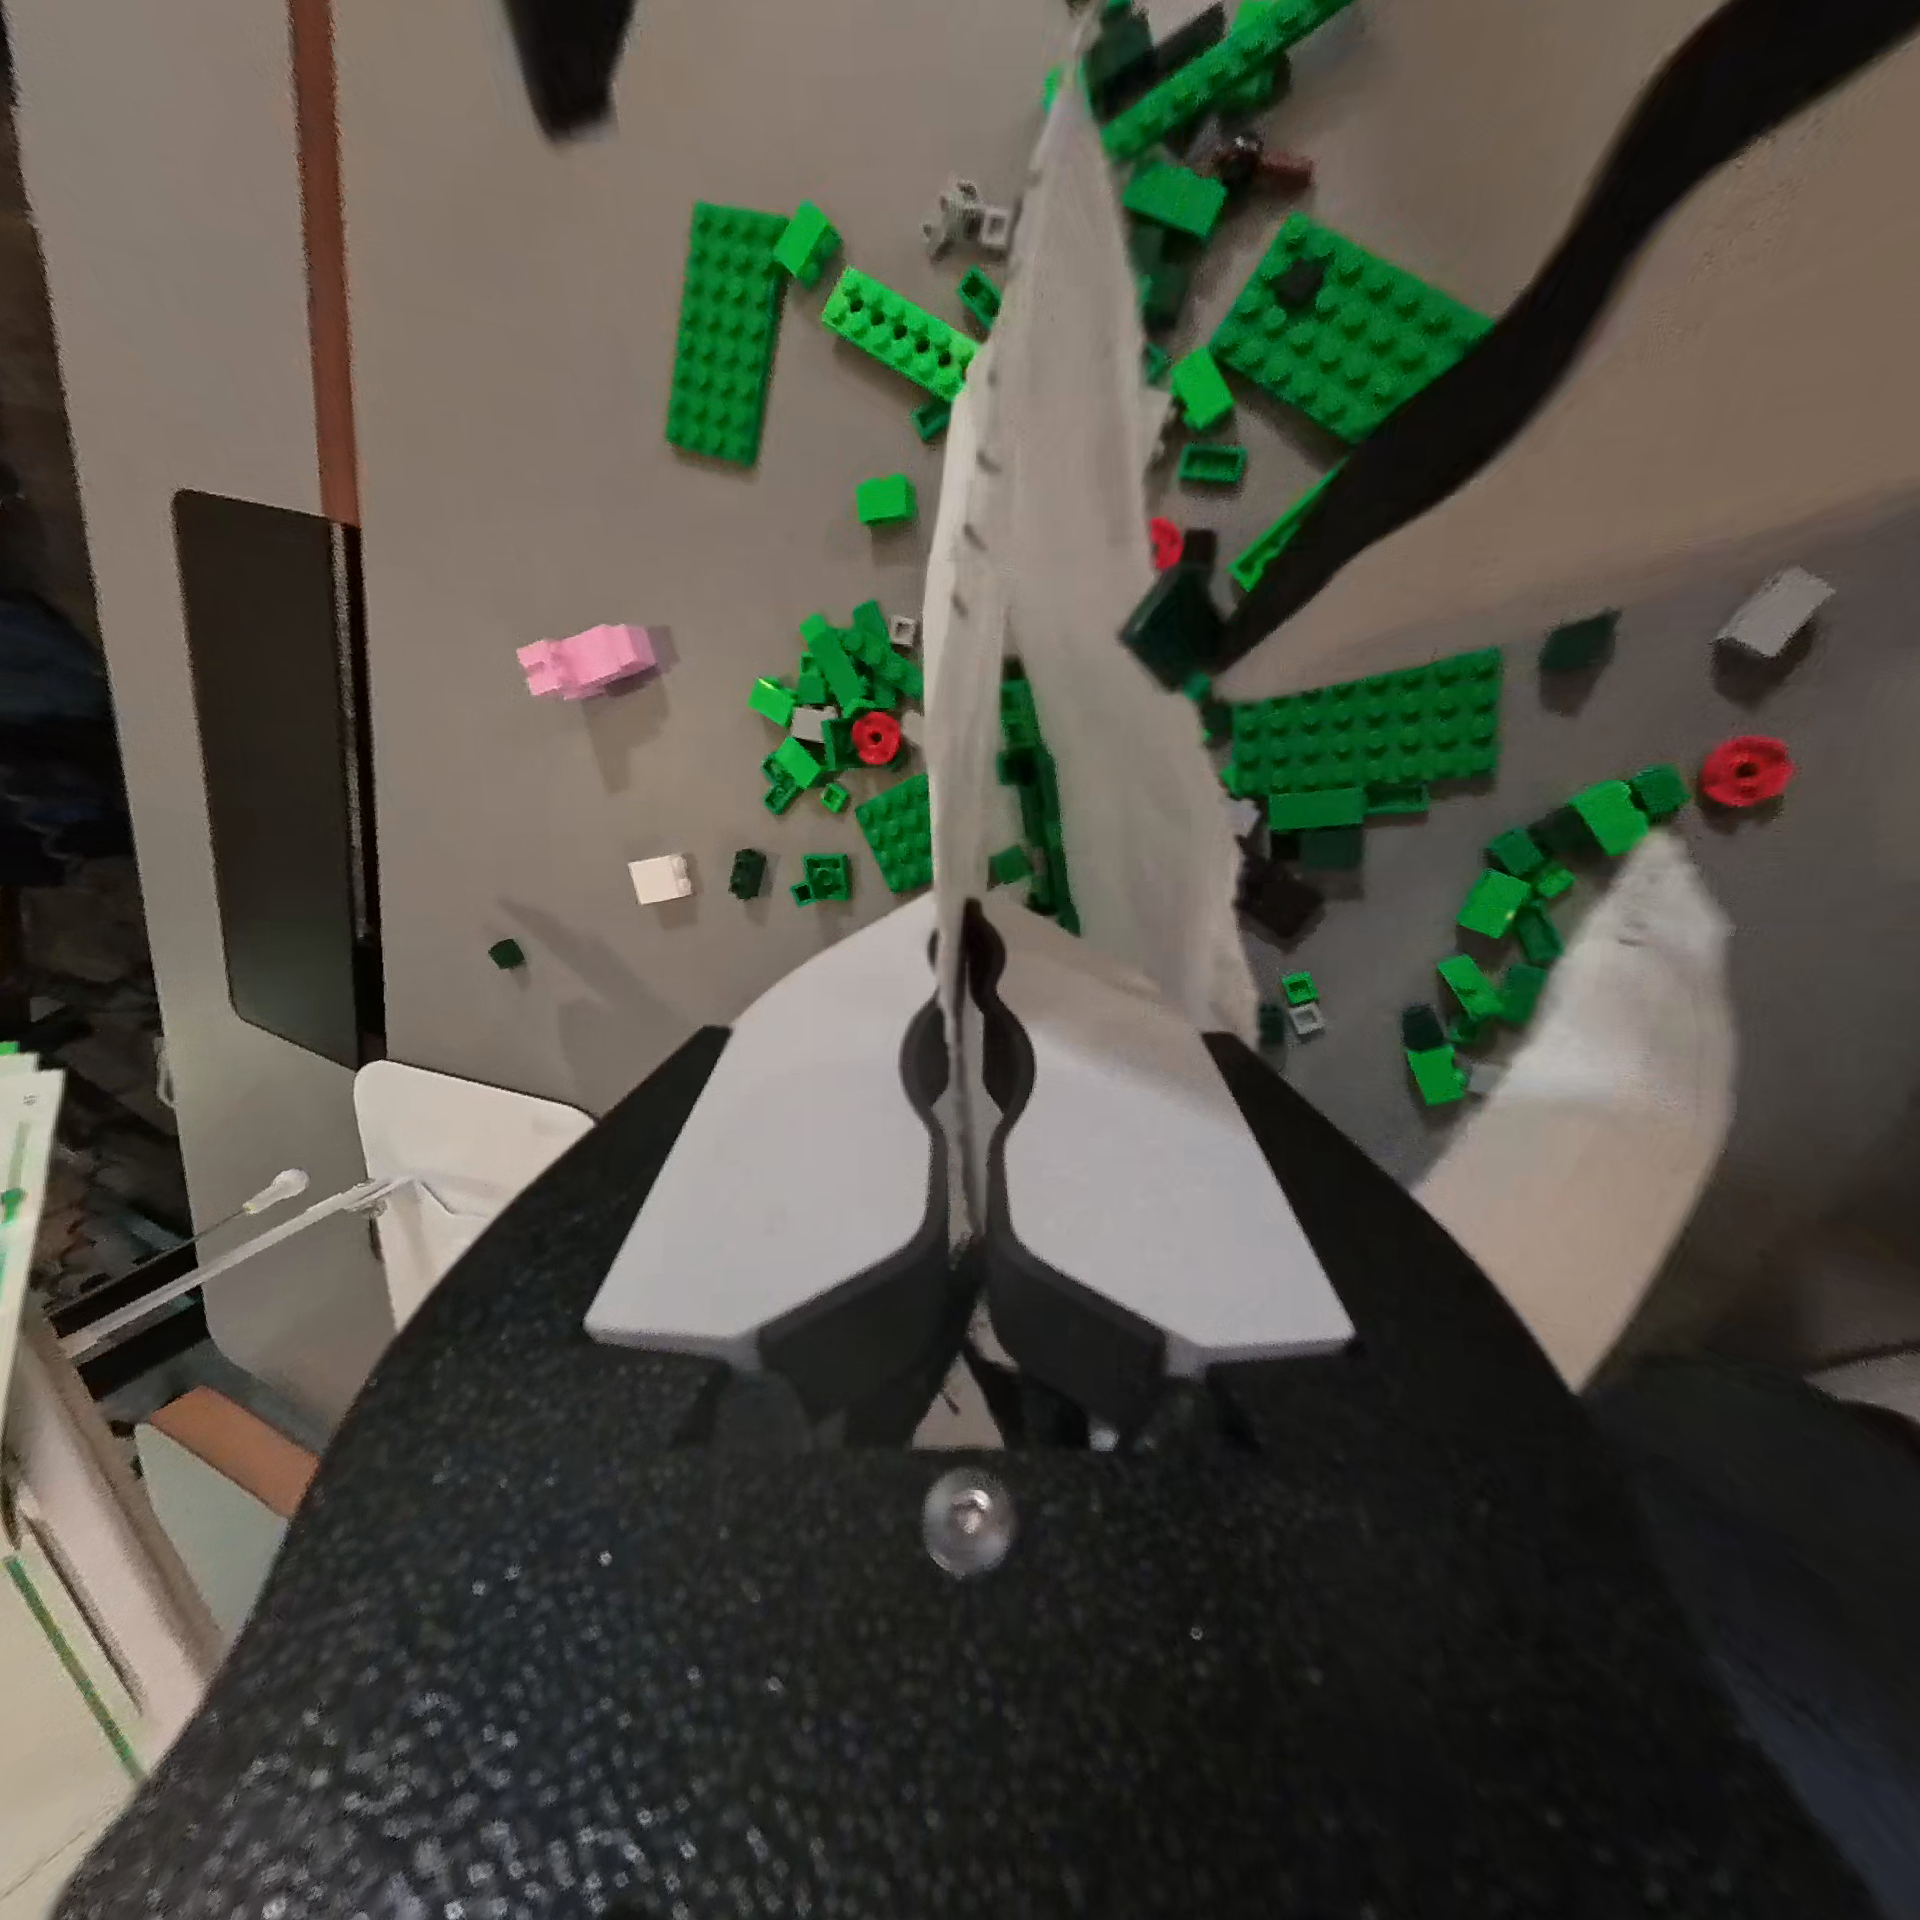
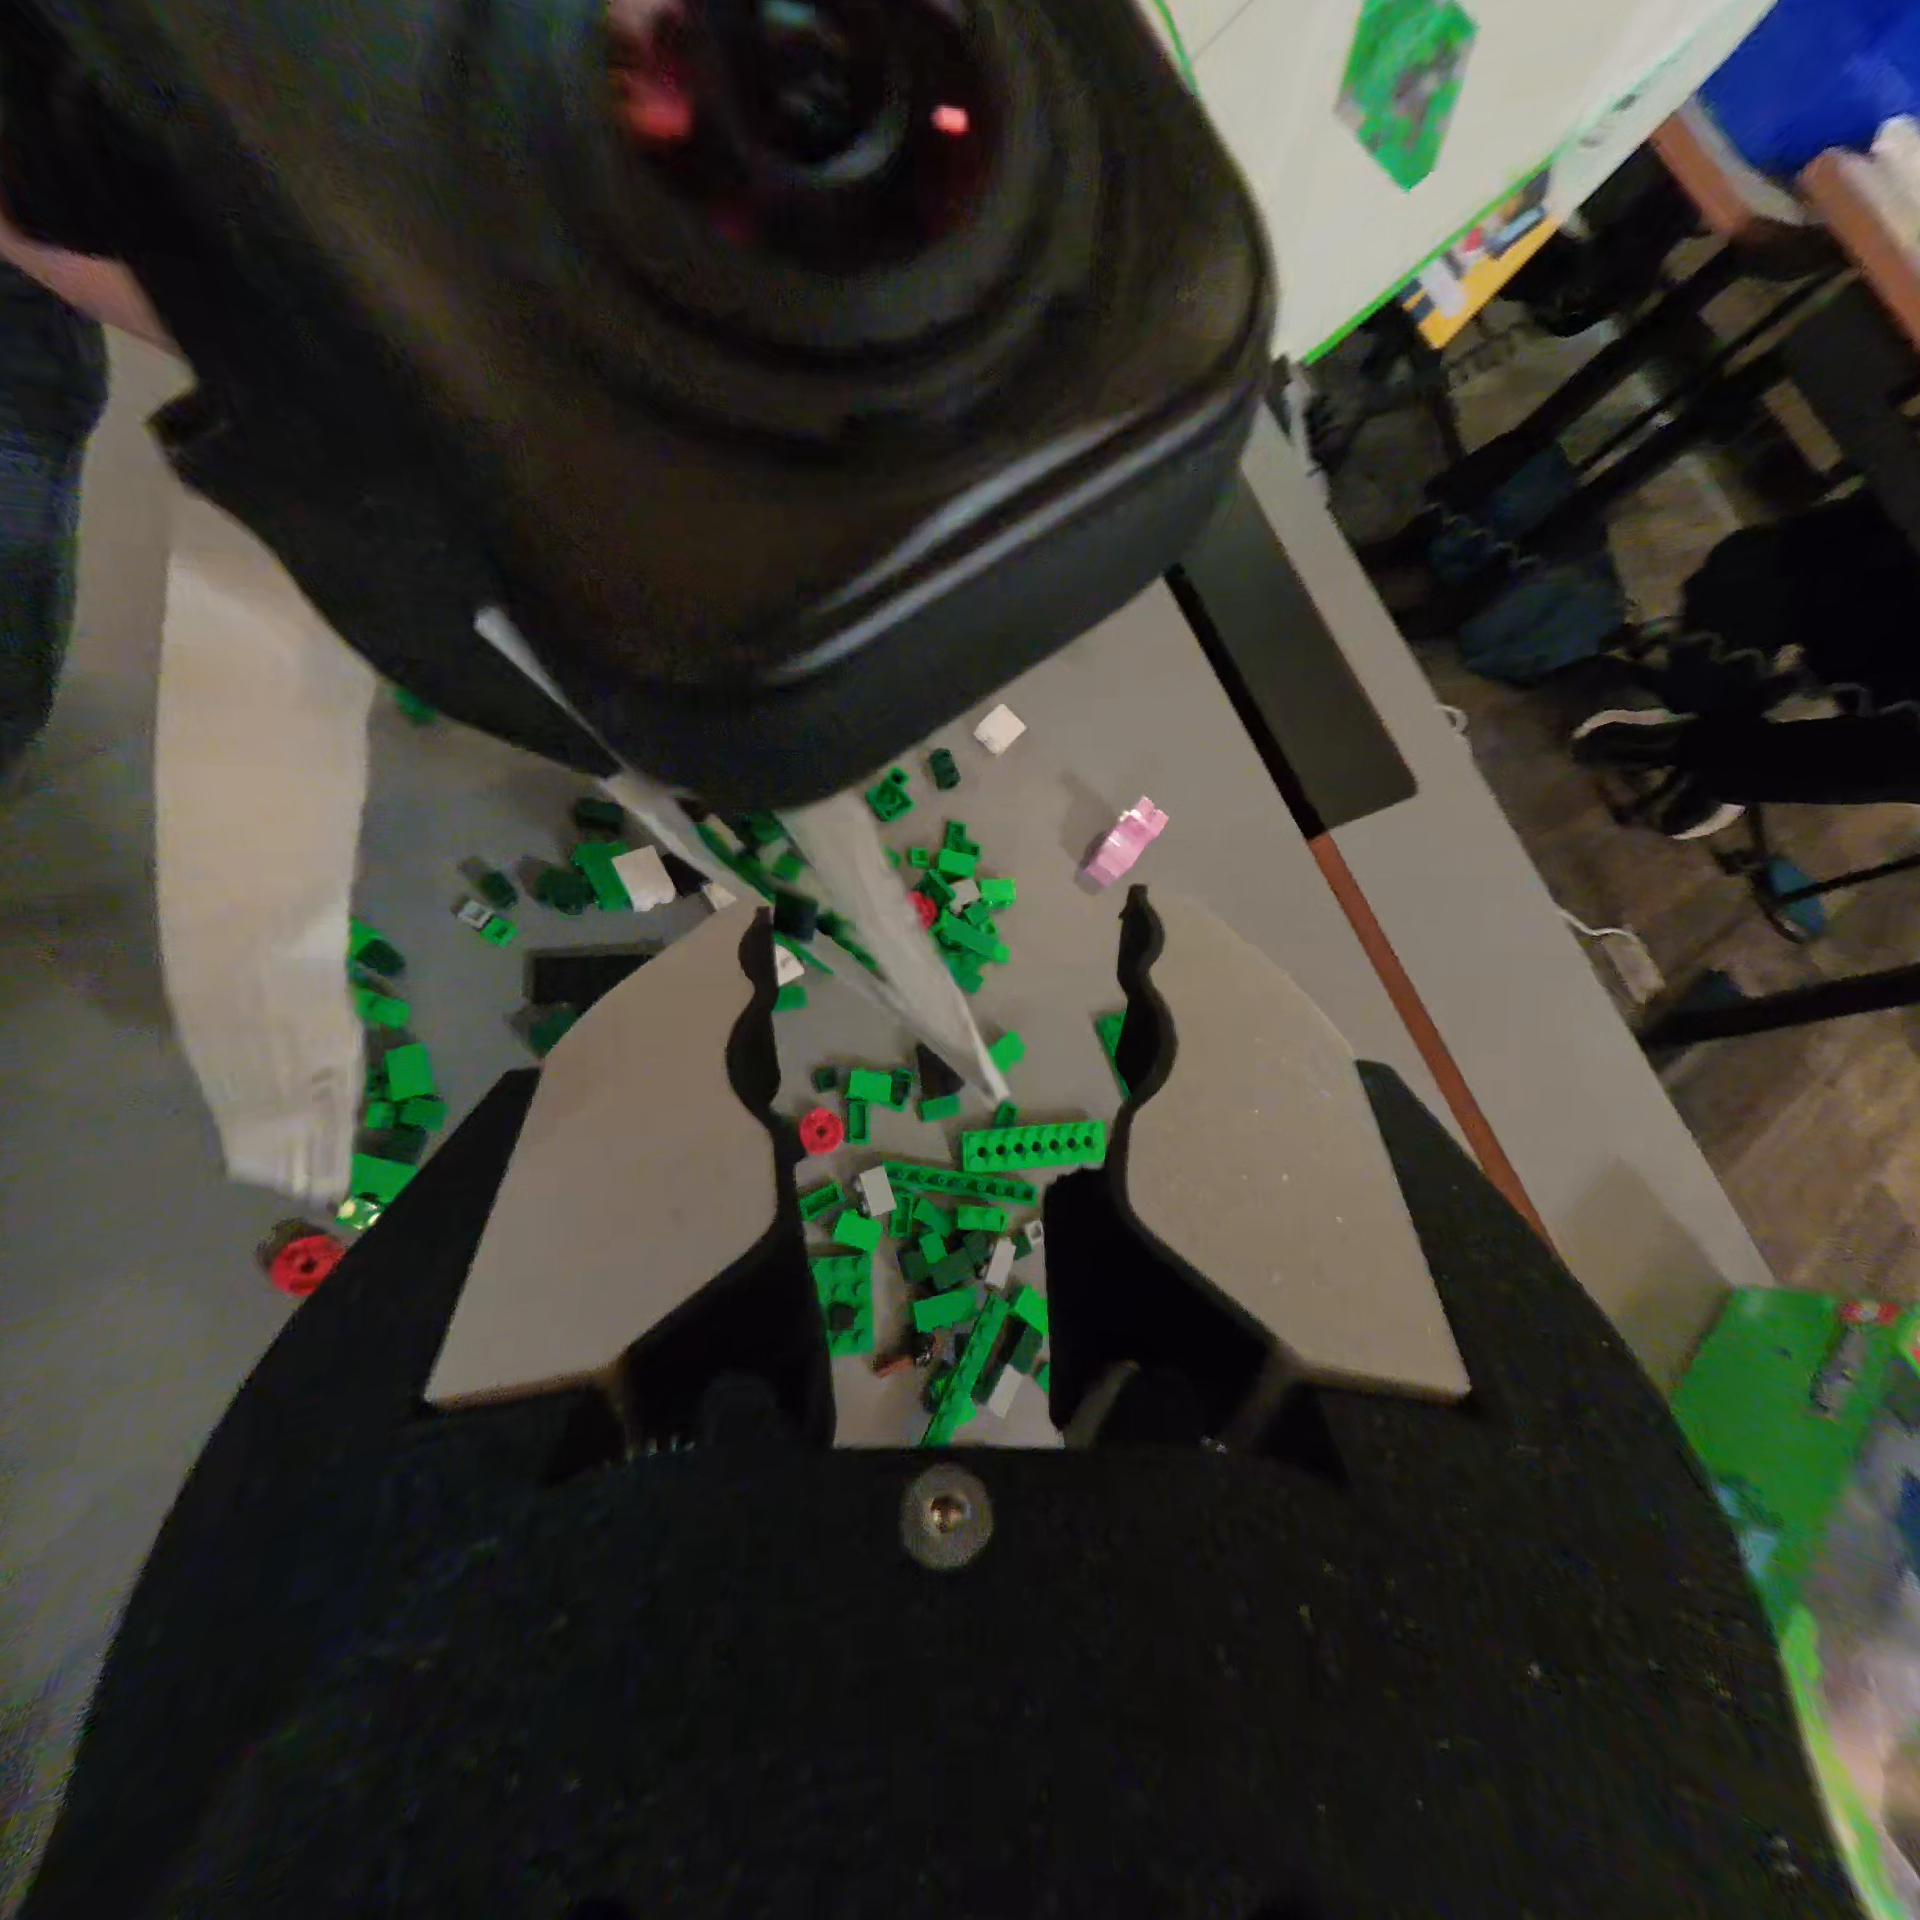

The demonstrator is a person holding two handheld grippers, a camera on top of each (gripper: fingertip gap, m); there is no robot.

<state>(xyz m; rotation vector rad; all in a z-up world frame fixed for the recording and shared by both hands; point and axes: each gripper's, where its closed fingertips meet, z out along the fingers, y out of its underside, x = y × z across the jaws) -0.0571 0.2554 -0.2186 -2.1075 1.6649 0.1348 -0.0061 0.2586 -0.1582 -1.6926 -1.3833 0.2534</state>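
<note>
White plastic bag (image 1: pixel 1049 582) hangs pinched in left claw (image 1: pixel 964 966), above green bricks (image 1: pixel 1361 727) scattered on grey counter (image 1: pixel 499 343). Right claw (image 2: pixel 945 935) spread, empty, just under left unit w/ bricks below. Risk: thin bag could slip from the pinch, or claws bump since they're so close.

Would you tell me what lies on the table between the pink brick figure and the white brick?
Nothing: in the left wrist view, bare grey table separates the pink brick figure from the white brick.
</note>
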